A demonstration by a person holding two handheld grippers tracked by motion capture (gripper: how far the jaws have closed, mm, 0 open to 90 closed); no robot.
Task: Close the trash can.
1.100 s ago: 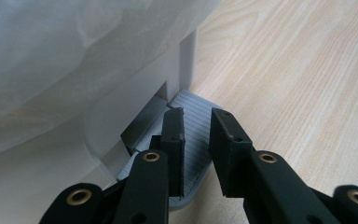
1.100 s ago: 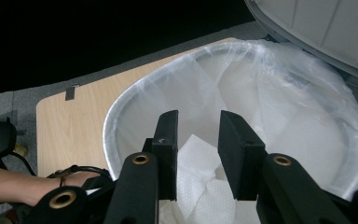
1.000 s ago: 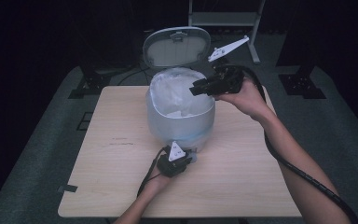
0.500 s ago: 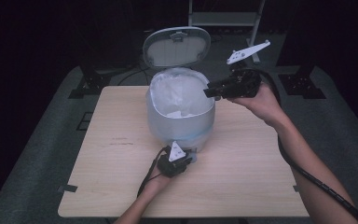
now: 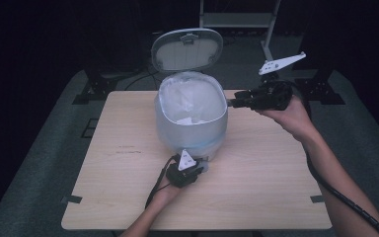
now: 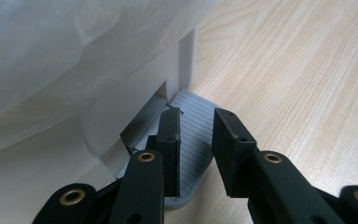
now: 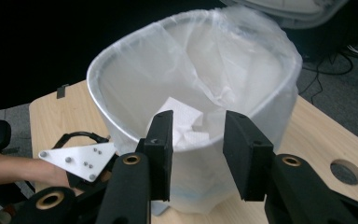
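Note:
A pale grey pedal bin (image 5: 190,126) with a clear plastic liner stands mid-table, its lid (image 5: 187,49) raised. A crumpled white paper (image 7: 179,119) lies inside it. My left gripper (image 5: 198,162) rests at the bin's foot, its tips over the ribbed grey pedal (image 6: 193,135). In the left gripper view its jaws (image 6: 196,116) have just been opening and stand slightly apart with nothing pinched between them. My right gripper (image 5: 233,102) hovers just right of the bin's rim, pointing at it. Its jaws (image 7: 196,119) have been widening and hold nothing.
The bin sits on a light wooden table (image 5: 276,187) with bare wood to the left, right and front. A round hole (image 7: 346,171) shows in the tabletop near the right gripper. Dark stands and cables lie on the floor behind the table.
My right gripper has drawn back to the right, from over the bin's rim to beside it. The left gripper stays at the pedal and the lid stays up.

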